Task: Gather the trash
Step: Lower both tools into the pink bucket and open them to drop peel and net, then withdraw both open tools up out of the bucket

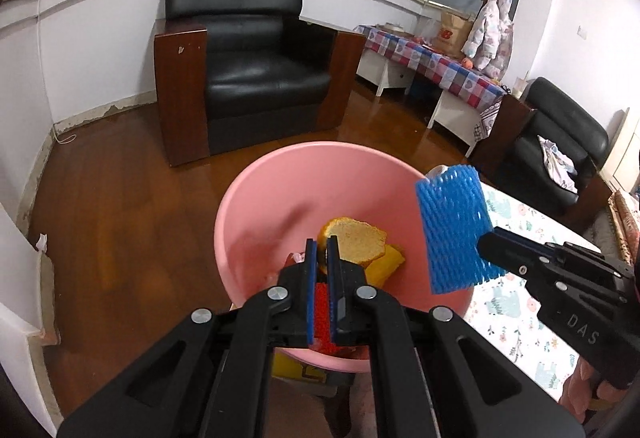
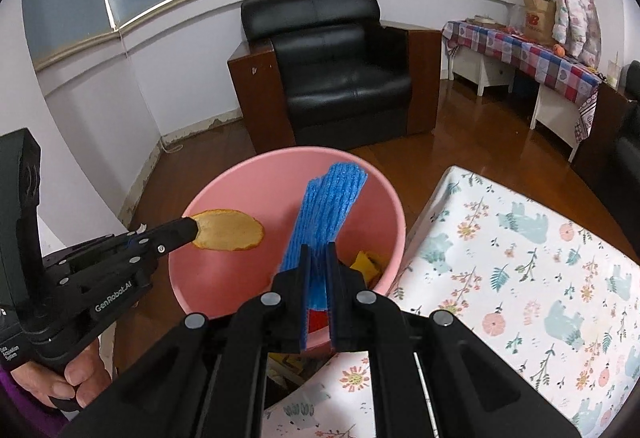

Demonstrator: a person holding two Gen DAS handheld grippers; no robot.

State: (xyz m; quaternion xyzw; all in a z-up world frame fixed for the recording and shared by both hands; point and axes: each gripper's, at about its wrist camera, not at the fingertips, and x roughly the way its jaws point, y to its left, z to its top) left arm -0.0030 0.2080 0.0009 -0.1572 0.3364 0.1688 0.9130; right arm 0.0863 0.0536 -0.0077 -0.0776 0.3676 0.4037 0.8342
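Pink basin sits directly below both grippers. Left gripper is clamped on an orange peel above it; right gripper is clamped on blue foam netting, also over the basin.

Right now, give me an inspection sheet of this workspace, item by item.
Surface: floral tablecloth, bare where visible.
Job's things: pink bin beside the table; orange peel and blue foam net both held over it; yellow and red scraps inside.
Clutter: nothing seen on the cloth.
Grippers: left gripper shut on the peel; right gripper shut on the net.
Cables: white cord on the floor by the wall.
Surroundings: black armchair, wooden floor, checked side table.
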